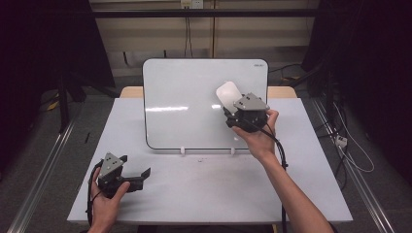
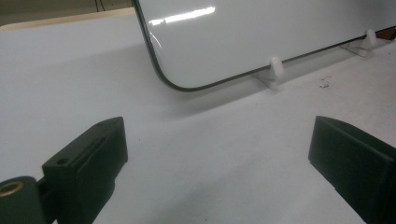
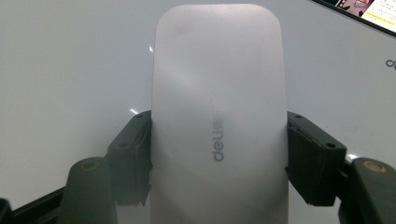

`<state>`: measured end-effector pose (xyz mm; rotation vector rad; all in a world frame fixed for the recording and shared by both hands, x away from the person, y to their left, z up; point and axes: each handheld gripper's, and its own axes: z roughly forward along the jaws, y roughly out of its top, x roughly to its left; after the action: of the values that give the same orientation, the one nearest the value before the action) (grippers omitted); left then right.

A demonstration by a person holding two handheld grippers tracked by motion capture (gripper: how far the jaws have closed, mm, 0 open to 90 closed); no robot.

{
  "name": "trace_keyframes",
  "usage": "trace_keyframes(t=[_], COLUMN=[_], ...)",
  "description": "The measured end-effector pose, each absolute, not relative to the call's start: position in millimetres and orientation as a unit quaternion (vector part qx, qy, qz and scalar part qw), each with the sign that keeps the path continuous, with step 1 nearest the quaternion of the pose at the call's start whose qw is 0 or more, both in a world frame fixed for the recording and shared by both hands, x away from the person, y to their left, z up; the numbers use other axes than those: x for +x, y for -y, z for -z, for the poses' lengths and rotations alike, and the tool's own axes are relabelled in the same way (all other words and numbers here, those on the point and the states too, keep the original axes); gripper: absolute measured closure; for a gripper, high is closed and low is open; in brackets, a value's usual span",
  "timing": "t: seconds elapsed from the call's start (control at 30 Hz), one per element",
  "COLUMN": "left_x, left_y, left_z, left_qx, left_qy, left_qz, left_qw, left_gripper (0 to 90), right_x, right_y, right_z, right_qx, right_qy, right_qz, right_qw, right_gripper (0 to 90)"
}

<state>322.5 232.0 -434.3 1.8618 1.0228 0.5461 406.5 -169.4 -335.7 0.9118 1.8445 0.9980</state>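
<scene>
Eraser (image 3: 217,121), a white plastic block with rounded corners, looks light and stiff, with smooth, rather slippery sides; my guess is a felt face underneath, pressed to the whiteboard (image 1: 184,97). Its long flanks are the sensible place to take hold, and that is where it is held. In the right gripper view one black finger (image 3: 133,156) presses its flank at 9 o'clock and the other at 3 o'clock, about halfway along, so the right gripper (image 1: 232,112) is clamped on it. From above, the eraser sits on the board's upper right part, at 11 o'clock from the right hand. The left gripper (image 1: 137,171) rests on the table (image 1: 204,189) at 7 o'clock from the board, fingers wide apart and holding nothing.
</scene>
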Motion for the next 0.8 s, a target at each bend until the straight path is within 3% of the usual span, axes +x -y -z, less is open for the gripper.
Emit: trace_keyframes(t=[0.8], left_x=[322], left_y=[-235], left_z=[434], left_qx=[0.753], left_qy=[-0.419], left_qz=[-0.222], left_qw=[0.456], left_gripper=[4.6], right_x=[387], right_y=[200], right_z=[353], right_qx=[0.386], right_qy=[-0.730], right_qz=[-0.387], right_qw=[0.410], right_gripper=[31.7])
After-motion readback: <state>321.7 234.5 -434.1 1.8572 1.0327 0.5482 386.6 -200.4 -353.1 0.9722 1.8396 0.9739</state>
